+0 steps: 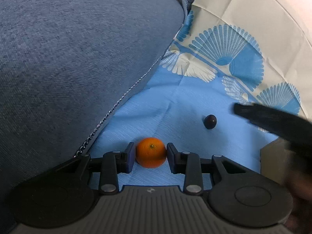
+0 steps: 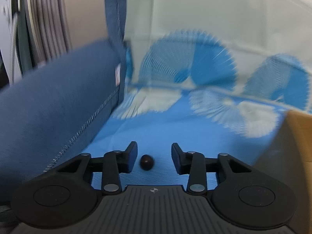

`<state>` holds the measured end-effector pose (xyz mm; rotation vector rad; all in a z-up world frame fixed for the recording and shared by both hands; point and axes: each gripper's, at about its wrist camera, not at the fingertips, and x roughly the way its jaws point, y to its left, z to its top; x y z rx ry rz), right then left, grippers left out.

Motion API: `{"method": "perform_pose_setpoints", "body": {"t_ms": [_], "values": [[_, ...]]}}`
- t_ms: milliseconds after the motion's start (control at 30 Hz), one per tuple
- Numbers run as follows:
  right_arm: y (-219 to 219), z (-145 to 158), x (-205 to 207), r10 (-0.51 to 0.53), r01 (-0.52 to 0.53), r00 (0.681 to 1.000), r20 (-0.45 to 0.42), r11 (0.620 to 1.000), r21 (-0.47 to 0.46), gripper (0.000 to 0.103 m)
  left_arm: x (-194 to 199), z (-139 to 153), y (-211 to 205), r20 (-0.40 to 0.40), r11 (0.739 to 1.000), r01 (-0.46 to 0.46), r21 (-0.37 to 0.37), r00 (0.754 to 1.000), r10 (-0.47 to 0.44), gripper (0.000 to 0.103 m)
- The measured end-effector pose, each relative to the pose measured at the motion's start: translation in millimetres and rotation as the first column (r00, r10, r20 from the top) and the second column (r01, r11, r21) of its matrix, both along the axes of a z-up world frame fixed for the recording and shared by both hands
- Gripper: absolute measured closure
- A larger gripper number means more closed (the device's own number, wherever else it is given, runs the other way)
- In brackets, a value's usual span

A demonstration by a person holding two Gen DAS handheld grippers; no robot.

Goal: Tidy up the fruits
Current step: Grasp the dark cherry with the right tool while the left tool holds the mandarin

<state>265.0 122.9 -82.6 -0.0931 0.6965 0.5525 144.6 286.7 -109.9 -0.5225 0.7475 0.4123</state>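
Observation:
An orange (image 1: pixel 151 156) rests on the blue cloth (image 1: pixel 185 105), and the two pads of my left gripper (image 1: pixel 151 153) press against its sides. A small dark round fruit (image 1: pixel 210 121) lies further out to the right on the same cloth. Beside it, a blurred black finger (image 1: pixel 253 115) of the other gripper reaches in from the right edge. In the right wrist view the dark fruit (image 2: pixel 146 162) sits on the cloth between the fingers of my right gripper (image 2: pixel 154 156), nearer the left pad. Neither pad touches it.
A large blue-grey cushion (image 1: pixel 78 68) with a zip along its edge fills the left side and borders the cloth. The cloth's fan-patterned cream part (image 1: pixel 234 44) rises at the back. A cardboard box (image 2: pixel 296 136) stands at the right edge.

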Motion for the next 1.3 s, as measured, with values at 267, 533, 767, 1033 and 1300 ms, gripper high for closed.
{"method": "perform_pose_setpoints", "body": {"t_ms": [267,533,767,1033,1300], "values": [[39.6,-54.8,28.1,0.021,-0.027,0.996,-0.084,0.997,-0.072,0.071,4.7,-1.0,0.3,0.011,1.0,-0.006,0.004,1.0,0.006,0.065],[27.0,-42.3,17.3,0.027,-0.028,0.999,-0.019,0.998,-0.056,0.078,7.9,0.1,-1.1,0.013,1.0,-0.007,0.023,1.0,0.007,0.065],[-20.2,7.7,-20.7,0.013,-0.014,0.999,0.034,0.999,0.046,0.078,-3.6,13.3,-4.1,0.066,1.0,0.003,0.025,0.998,-0.004,0.065],[-98.6,81.8,-88.6,-0.044,0.026,0.992,0.119,0.988,0.153,0.078,-39.2,54.7,-52.8,0.148,0.967,0.163,0.196,0.97,-0.193,0.065],[-203.4,142.0,-156.0,-0.16,0.094,0.954,0.254,0.963,0.253,0.078,-97.7,88.7,-100.7,0.231,0.912,0.255,0.322,0.913,-0.337,0.065]]}}
